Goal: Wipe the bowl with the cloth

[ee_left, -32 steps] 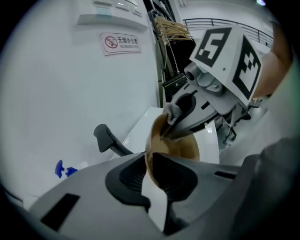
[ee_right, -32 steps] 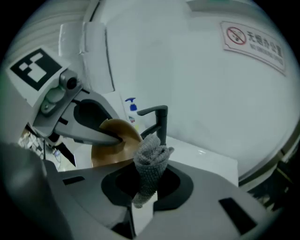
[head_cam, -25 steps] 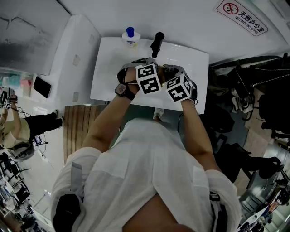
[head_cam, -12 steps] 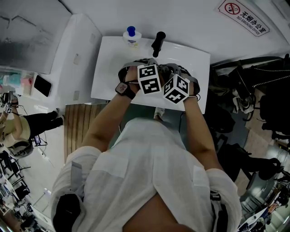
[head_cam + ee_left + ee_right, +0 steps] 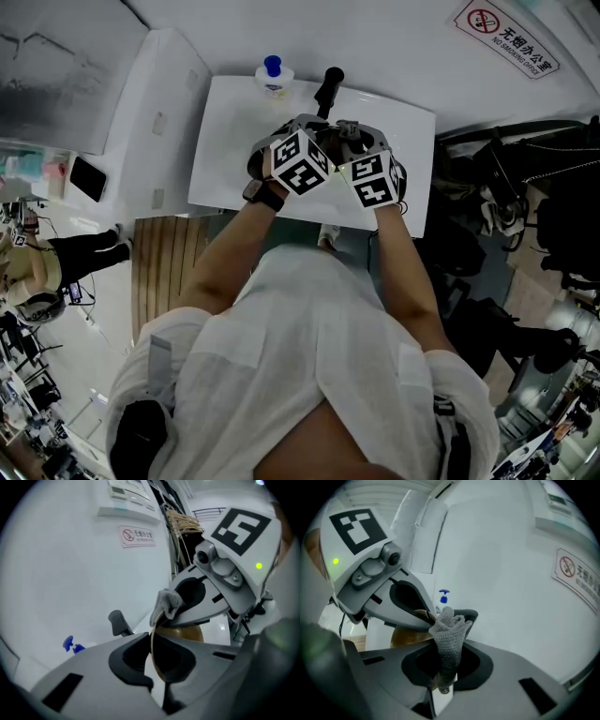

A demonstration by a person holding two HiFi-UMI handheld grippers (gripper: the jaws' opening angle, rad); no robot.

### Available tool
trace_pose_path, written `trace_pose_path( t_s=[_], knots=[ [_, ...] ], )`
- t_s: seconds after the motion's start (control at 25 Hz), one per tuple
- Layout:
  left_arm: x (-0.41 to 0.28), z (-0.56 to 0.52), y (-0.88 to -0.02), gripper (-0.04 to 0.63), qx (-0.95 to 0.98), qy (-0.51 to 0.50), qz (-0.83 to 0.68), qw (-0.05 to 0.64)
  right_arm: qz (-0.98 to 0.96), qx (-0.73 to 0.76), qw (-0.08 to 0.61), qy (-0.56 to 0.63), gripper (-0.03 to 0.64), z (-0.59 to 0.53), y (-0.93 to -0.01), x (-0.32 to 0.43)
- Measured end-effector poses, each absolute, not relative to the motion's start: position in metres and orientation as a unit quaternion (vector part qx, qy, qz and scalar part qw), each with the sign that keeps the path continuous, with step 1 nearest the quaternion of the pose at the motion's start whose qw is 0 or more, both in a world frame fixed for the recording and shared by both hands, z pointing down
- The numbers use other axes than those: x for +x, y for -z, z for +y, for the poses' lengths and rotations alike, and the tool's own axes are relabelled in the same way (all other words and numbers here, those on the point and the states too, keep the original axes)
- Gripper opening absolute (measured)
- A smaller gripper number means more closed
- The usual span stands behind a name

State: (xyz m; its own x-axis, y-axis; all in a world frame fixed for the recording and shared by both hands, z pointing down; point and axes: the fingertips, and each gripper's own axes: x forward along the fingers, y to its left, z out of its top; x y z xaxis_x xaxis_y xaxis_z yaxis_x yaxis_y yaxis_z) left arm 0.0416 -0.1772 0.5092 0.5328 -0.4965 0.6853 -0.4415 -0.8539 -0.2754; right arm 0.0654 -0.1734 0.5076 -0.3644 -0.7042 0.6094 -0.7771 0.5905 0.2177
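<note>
Over a white counter (image 5: pixel 220 141), the left gripper (image 5: pixel 152 644) clamps a brown bowl (image 5: pixel 183 633) held on edge, seemingly with its rim upright. The right gripper (image 5: pixel 445 665) pinches a grey knitted cloth (image 5: pixel 449 630), whose length points away toward the bowl's rim.

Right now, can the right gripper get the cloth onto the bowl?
Probably yes: the right gripper, shut on the grey cloth, sits right beside the bowl the left gripper pinches by its rim.

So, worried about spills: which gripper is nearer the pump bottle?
Left. Left gripper, jaws just closed on the bowl, is below-right of the bottle; right gripper lies farther right.
</note>
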Motion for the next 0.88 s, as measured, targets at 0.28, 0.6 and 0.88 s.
trace_pose_path(
  t_s=[0.28, 0.6, 0.88],
  knots=[
    [0.022, -0.199, -0.490, 0.016, -0.880, 0.233, 0.401, -0.102, -0.778, 0.565, 0.128, -0.243, 0.058, -0.184, -0.502, 0.094],
    [-0.002, -0.199, -0.493, 0.023, -0.817, 0.072, 0.513, -0.254, -0.671, 0.601, -0.046, -0.433, 0.055, -0.166, -0.522, 0.083],
    [0.005, -0.193, -0.494, 0.017, -0.842, 0.097, 0.473, -0.242, -0.687, 0.589, -0.032, -0.424, 0.057, -0.171, -0.520, 0.089]
  ],
)
